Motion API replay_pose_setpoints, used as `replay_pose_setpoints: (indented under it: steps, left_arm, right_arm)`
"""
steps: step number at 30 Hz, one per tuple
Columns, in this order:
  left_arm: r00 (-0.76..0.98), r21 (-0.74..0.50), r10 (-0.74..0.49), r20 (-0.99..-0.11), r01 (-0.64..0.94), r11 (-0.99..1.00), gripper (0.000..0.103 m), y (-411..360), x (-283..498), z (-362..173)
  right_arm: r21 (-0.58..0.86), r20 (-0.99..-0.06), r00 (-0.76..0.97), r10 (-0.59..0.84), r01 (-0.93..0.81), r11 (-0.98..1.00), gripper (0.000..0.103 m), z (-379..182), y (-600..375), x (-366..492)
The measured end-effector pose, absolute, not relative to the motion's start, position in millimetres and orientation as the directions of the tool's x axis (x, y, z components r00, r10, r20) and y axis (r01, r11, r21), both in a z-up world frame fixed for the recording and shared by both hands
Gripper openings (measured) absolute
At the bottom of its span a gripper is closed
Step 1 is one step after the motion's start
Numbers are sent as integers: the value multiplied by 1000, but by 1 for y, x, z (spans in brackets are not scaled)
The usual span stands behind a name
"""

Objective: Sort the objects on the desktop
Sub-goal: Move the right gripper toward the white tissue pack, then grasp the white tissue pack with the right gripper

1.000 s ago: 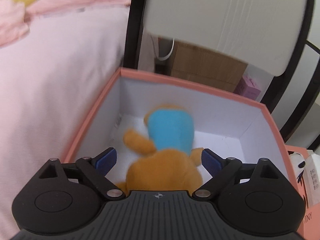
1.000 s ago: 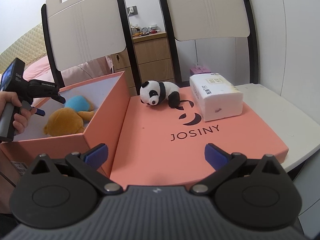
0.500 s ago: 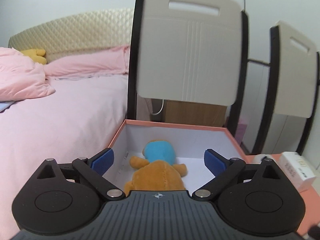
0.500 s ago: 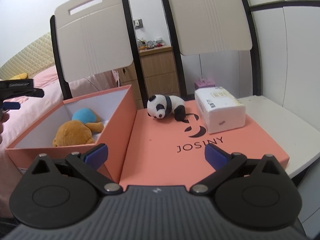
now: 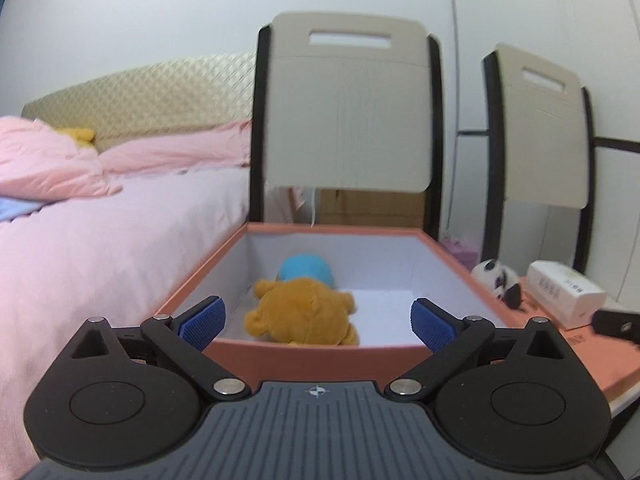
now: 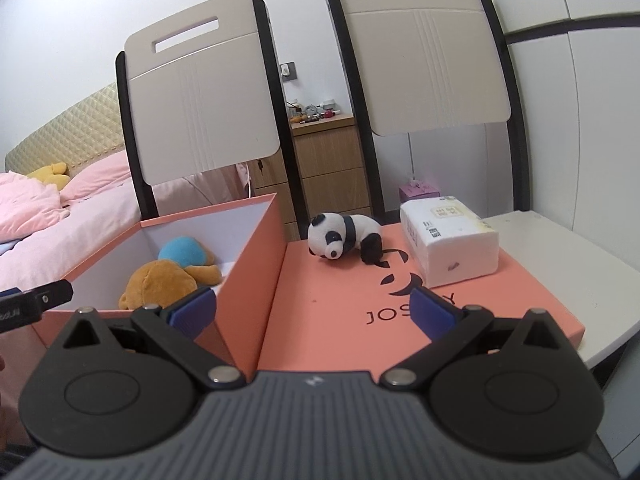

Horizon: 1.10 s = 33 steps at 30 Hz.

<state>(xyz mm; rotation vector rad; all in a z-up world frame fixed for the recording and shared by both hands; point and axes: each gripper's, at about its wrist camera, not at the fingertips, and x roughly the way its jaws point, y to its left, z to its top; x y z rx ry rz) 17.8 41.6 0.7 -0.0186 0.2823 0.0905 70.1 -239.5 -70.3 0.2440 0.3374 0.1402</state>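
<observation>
An orange plush with a blue cap [image 5: 304, 312] lies inside the open salmon box [image 5: 316, 360]; both also show in the right wrist view: the plush [image 6: 168, 280], the box [image 6: 252, 264]. A panda plush [image 6: 346, 236] and a white tissue pack [image 6: 450, 240] rest on the flat salmon lid [image 6: 360, 328]. My left gripper [image 5: 318, 320] is open and empty, just in front of the box's near wall. My right gripper [image 6: 312, 310] is open and empty, above the lid's near edge.
Two chair backs [image 6: 204, 100] [image 6: 424, 56] stand behind the box and lid. A bed with pink bedding [image 5: 100, 240] lies to the left. A wooden drawer unit [image 6: 328, 164] stands behind the chairs. The white table top [image 6: 560, 248] extends right of the lid.
My left gripper has pulled back and up out of the box, leaving the orange plush inside. My right gripper has backed away slightly from the lid.
</observation>
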Motion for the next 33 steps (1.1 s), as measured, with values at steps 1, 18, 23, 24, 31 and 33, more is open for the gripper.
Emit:
replay_pose_setpoints:
  steps: [1,18,23,24,31,33]
  left_arm:
    - [959,-6,80,-271,-85,996,100,42,17,1]
    - [957,-19,80,-278,-89,996,102,45,12,-4]
    - [957,-20,80,-278,-89,996,102,46,12,-4]
    - [957,-22,80,-278,-89,996,102,46,12,-3]
    - [958,-38,80,-276,-94,995,102,49,10,-2]
    - [957,-39,83,-278,-97,995,102,49,10,-1]
  right_arm:
    - [258,-316,933,172,-90,962,103,-71,-239,71]
    - [258,-292,944,154,-77,963,103,-72,-235,68]
    - [260,-270,952,146,-75,963,103,-71,-236,65]
    - [260,-268,953,143,-71,963,103,-70,-237,65]
    - [225,-257,958,128,-70,972,103,-60,-248,77]
    - [213,-257,959,123,-68,975,103,-55,-254,87]
